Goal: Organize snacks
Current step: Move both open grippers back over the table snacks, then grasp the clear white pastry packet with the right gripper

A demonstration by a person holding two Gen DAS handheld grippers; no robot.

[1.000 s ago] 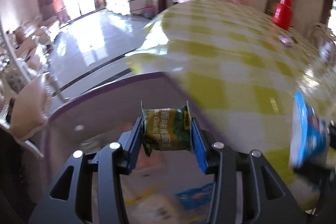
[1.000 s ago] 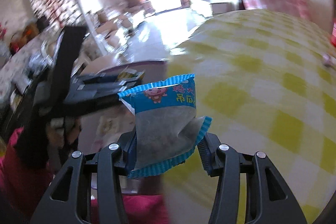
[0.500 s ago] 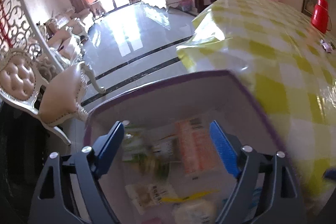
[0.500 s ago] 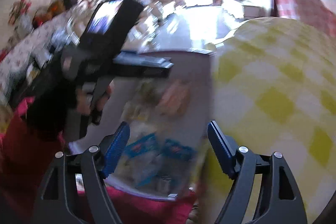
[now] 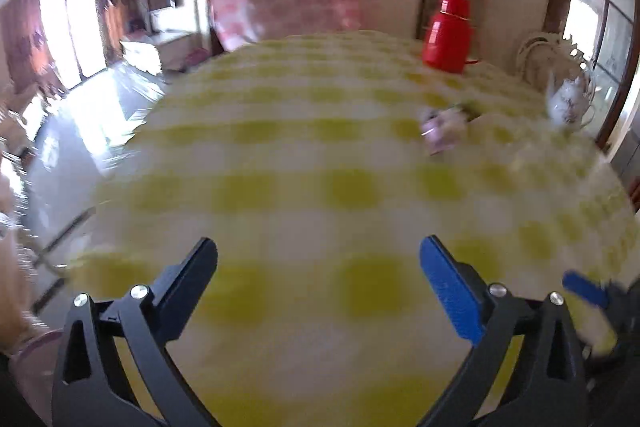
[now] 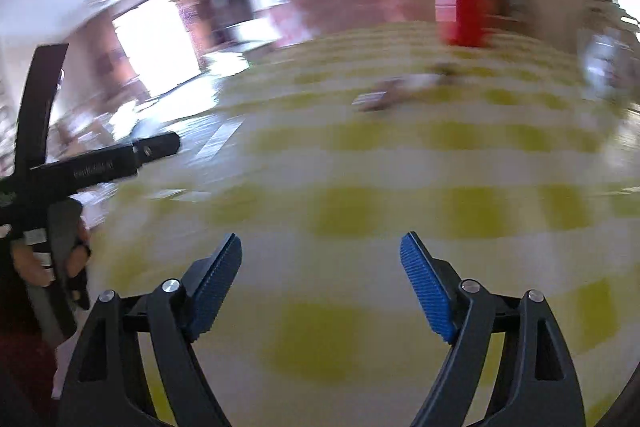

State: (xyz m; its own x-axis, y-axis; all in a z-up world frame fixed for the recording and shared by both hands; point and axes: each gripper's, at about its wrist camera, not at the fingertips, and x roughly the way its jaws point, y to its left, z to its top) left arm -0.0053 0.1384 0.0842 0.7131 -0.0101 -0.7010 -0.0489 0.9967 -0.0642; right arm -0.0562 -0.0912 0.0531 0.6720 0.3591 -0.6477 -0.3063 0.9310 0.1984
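Yellow-and-white checked cloth covers the table (image 5: pixel 320 155). Left tool (image 5: pixel 318 259) and right tool (image 6: pixel 320 255) both have their jaws spread wide, having just been opening, nothing between them. Remaining snacks (image 5: pixel 444 129), blurred, lie far across the table, near a red flask (image 5: pixel 448 33).

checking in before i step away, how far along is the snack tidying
Done: both claws, left and right, are open and empty, jaws just widened, nothing between them. In hand: nothing. Left: a few small packets lie far across the checked table, near the red flask.
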